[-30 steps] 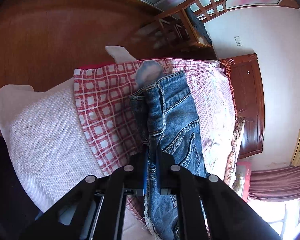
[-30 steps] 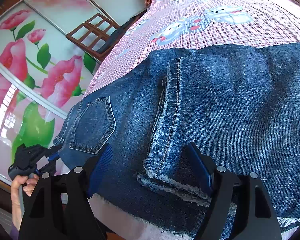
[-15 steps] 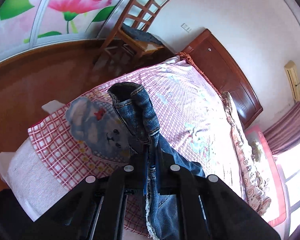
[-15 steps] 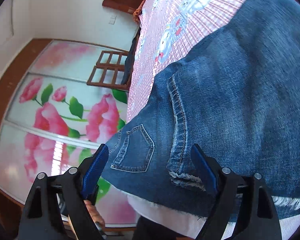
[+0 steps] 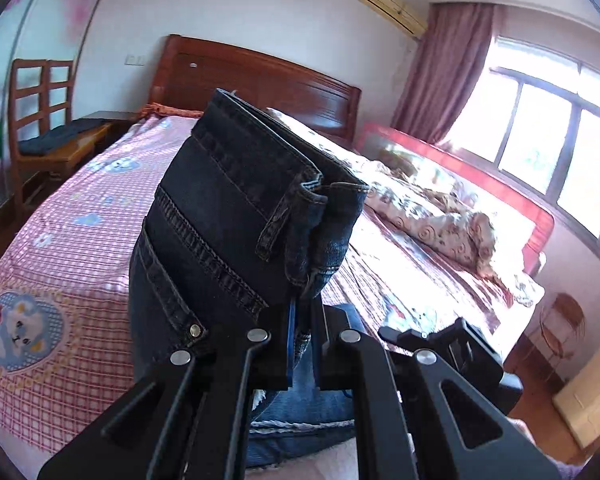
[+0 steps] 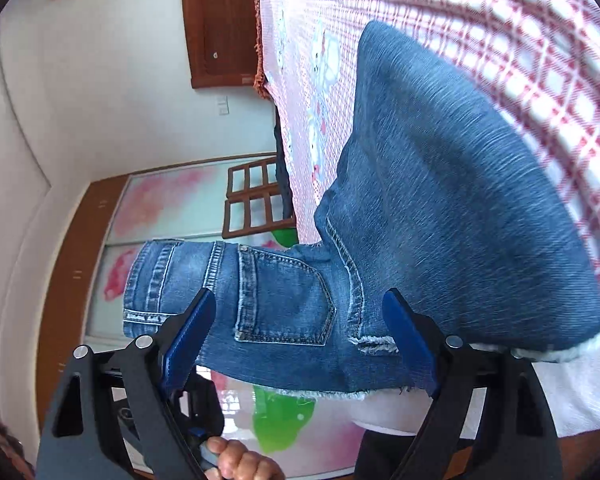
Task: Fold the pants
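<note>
The blue denim jeans lie on the pink checked bed sheet, with the waist end lifted into the air. My left gripper is shut on the jeans' waistband and holds it up in front of the camera. My right gripper is open, its blue pads on either side of the frayed hem edge, not closed on it. The other gripper shows at the lower right of the left wrist view.
The bed has a wooden headboard and a patterned quilt by a red rail. A wooden chair with dark clothes stands left of the bed. A floral wardrobe door is behind. A window is at right.
My left gripper has lifted the waistband higher and swung toward the headboard. The waist end now hangs in the air in the right wrist view. My right gripper stays open at the hem.
</note>
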### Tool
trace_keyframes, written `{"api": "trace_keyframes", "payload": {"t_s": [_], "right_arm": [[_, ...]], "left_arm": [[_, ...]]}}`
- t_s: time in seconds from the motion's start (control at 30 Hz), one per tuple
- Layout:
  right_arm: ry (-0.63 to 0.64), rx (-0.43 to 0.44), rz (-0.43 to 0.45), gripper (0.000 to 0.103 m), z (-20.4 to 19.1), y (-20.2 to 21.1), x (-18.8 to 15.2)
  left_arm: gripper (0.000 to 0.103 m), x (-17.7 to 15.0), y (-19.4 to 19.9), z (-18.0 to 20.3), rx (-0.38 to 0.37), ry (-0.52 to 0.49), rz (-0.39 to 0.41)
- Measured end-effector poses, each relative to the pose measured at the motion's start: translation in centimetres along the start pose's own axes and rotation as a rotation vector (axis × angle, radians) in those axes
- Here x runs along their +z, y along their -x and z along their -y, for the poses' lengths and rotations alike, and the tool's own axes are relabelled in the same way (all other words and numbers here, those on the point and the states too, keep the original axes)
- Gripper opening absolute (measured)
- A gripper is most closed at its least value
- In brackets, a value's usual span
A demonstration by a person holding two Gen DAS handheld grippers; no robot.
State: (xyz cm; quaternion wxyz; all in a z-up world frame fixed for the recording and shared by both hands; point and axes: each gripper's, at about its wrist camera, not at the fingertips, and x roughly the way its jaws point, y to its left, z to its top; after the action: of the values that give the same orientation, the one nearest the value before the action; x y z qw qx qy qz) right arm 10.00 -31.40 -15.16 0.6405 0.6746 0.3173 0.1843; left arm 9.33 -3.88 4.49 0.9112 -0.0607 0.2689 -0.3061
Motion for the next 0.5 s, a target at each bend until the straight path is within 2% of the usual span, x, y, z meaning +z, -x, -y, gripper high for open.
{"api": "trace_keyframes", "payload": {"t_s": [0.1, 0.17, 0.23, 0.27, 0.3, 0.33, 0.4, 0.47, 0.5], "right_arm": [[-0.032, 0.086, 0.046, 0.090, 0.3, 2.3, 0.9], [-0.045, 0.115, 0.033, 0.090, 0.7, 2.4, 1.2], [-0.044, 0.105, 0.034, 0.092, 1.4, 2.3, 1.2], [-0.052, 0.097, 0.035, 0.092, 1.9, 2.3, 1.2], [-0.063, 0.107, 0.037, 0.092, 2.4, 2.1, 1.2], [-0.079, 0.123, 0.045, 0.092, 2.9, 2.1, 1.1], [-0.099, 0.145, 0.059, 0.092, 3.4, 2.3, 1.0], [-0.109, 0.128, 0.067, 0.092, 3.6, 2.3, 0.9], [-0.105, 0.105, 0.072, 0.092, 3.5, 2.4, 0.9]], "left_arm": [[0.005, -2.5, -3.7, 3.2, -0.053, -0.090, -0.120], [0.006, -4.9, -6.1, 4.8, -0.064, -0.155, -0.219], [0.010, -7.6, -7.8, 5.8, -0.064, -0.196, -0.341], [0.010, -8.6, -7.9, 5.9, -0.052, -0.212, -0.364], [0.010, -9.0, -7.3, 5.8, -0.045, -0.219, -0.365], [0.015, -9.0, -6.5, 5.4, -0.058, -0.205, -0.370], [0.022, -8.2, -3.9, 4.1, -0.093, -0.133, -0.351], [0.060, -7.1, -0.6, 2.9, -0.036, -0.083, -0.240], [0.067, -6.6, 0.4, 2.5, 0.011, -0.051, -0.181]]}}
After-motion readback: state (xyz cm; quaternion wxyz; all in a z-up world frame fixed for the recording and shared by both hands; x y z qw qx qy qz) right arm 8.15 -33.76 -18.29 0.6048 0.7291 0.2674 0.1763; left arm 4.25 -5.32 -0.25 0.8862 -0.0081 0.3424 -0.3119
